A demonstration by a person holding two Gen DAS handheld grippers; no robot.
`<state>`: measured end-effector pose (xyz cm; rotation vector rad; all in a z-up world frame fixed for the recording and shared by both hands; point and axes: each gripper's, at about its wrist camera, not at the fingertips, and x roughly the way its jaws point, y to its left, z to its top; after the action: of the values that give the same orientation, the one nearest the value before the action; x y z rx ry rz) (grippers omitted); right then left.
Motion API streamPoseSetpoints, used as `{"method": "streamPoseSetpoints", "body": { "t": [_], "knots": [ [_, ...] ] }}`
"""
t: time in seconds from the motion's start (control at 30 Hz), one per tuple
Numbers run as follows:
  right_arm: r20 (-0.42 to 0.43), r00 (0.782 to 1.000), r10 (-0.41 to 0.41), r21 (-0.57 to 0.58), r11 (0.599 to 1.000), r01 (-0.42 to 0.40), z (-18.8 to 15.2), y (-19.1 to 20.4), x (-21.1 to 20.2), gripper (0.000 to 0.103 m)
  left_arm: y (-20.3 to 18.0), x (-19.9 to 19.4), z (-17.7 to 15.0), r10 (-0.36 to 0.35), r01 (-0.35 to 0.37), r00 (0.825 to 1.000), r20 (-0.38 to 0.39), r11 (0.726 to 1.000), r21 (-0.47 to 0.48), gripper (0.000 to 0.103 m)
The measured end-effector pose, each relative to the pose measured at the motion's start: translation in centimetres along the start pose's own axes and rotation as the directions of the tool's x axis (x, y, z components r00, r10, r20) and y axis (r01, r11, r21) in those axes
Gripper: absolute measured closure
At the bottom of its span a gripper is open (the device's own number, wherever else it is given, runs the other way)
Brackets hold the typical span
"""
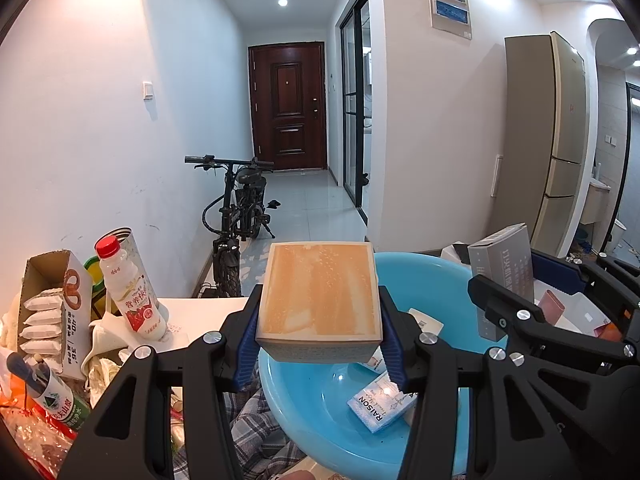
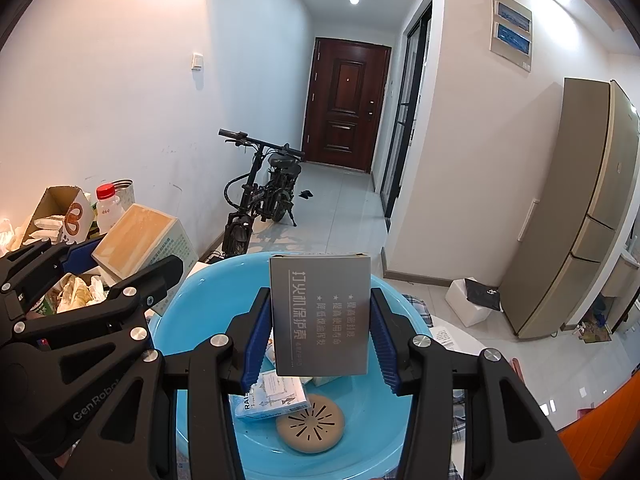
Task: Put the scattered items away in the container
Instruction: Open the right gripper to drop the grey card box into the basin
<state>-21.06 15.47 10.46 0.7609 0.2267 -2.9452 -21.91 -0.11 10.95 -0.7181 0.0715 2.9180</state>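
My left gripper (image 1: pixel 318 340) is shut on an orange-topped cardboard box (image 1: pixel 318 292) and holds it above the left rim of the blue basin (image 1: pixel 320 408). My right gripper (image 2: pixel 318 340) is shut on a grey flat box with white print (image 2: pixel 320 316), held upright over the blue basin (image 2: pixel 360 432). In the basin lie a light blue RAISON pack (image 1: pixel 380 404) and a tan round slotted disc (image 2: pixel 310 422). The left gripper with its orange-topped box (image 2: pixel 136 240) shows at the left of the right wrist view. The right gripper's grey box (image 1: pixel 504 276) shows at the right of the left wrist view.
At the left stand an open carton of white packets (image 1: pixel 52 312), a red-capped drink bottle (image 1: pixel 132 292), a green-labelled bottle (image 1: pixel 52 396) and crumpled wrappers. A checked cloth (image 1: pixel 248 432) lies under the basin. A bicycle (image 2: pixel 260 196) stands on the floor by the wall.
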Motion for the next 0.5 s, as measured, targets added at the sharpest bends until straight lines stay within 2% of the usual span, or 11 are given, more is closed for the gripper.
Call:
{"method": "streamPoseSetpoints", "body": {
  "t": [0.2,0.37,0.5],
  "knots": [
    [-0.007,1.000,0.002,0.006,1.000,-0.002,-0.2,-0.4,-0.1,0.052,-0.2,0.1,0.0,0.009,-0.009,1.000,-0.002,1.000,0.002,0.054],
    [-0.009,0.999,-0.039,0.026,0.999,0.039,-0.4,-2.0,-0.7,0.018,0.4,0.1,0.1,-0.007,0.007,1.000,0.001,1.000,-0.018,0.054],
    [-0.011,1.000,-0.022,0.040,0.999,0.023,-0.4,-2.9,-1.3,0.016,0.2,-0.1,0.1,-0.001,0.001,1.000,0.010,1.000,-0.011,0.053]
  ]
}}
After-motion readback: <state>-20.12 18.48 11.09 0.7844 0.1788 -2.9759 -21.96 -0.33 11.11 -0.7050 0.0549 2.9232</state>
